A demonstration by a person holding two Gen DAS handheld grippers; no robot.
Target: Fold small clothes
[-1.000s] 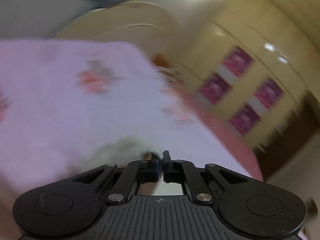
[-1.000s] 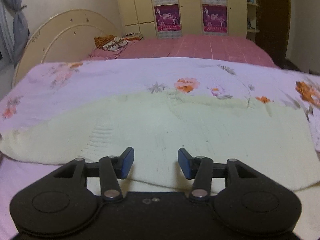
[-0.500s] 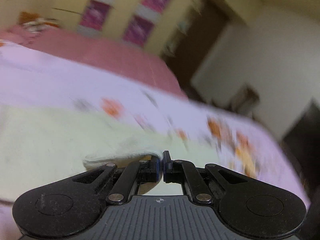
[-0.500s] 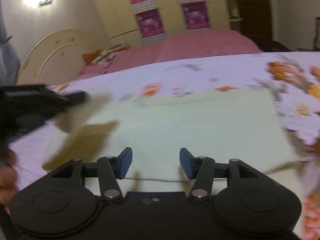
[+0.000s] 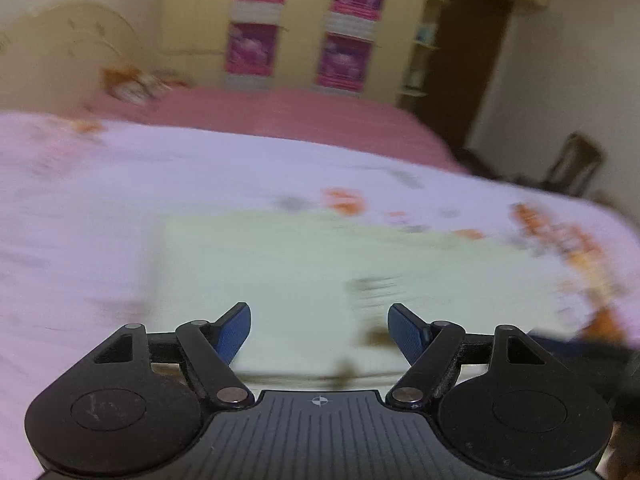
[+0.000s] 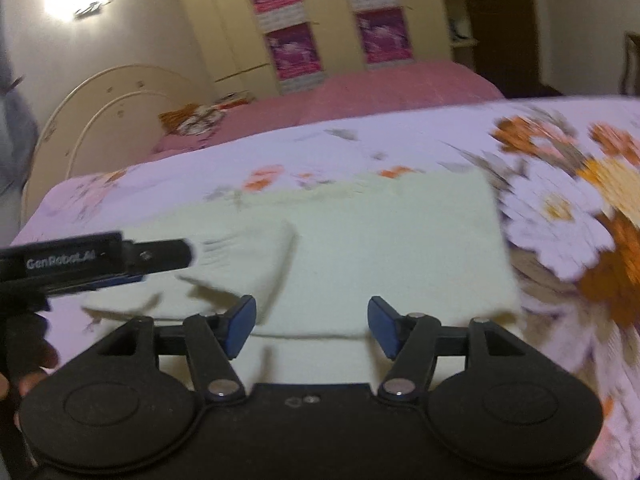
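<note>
Release just happened: left gripper (image 5: 319, 330), lately pinching, now gapes like right gripper (image 6: 312, 326) above pale-yellow knitted garment (image 6: 380, 248), one fold laid.

The pale-yellow garment (image 6: 384, 248) is soft, matt knit cloth. The flowered bedsheet (image 6: 560, 216) is smooth cloth. The left claw (image 5: 319, 330) and the right claw (image 6: 312, 326) are matt black plastic with shiny metal rivets.
</note>
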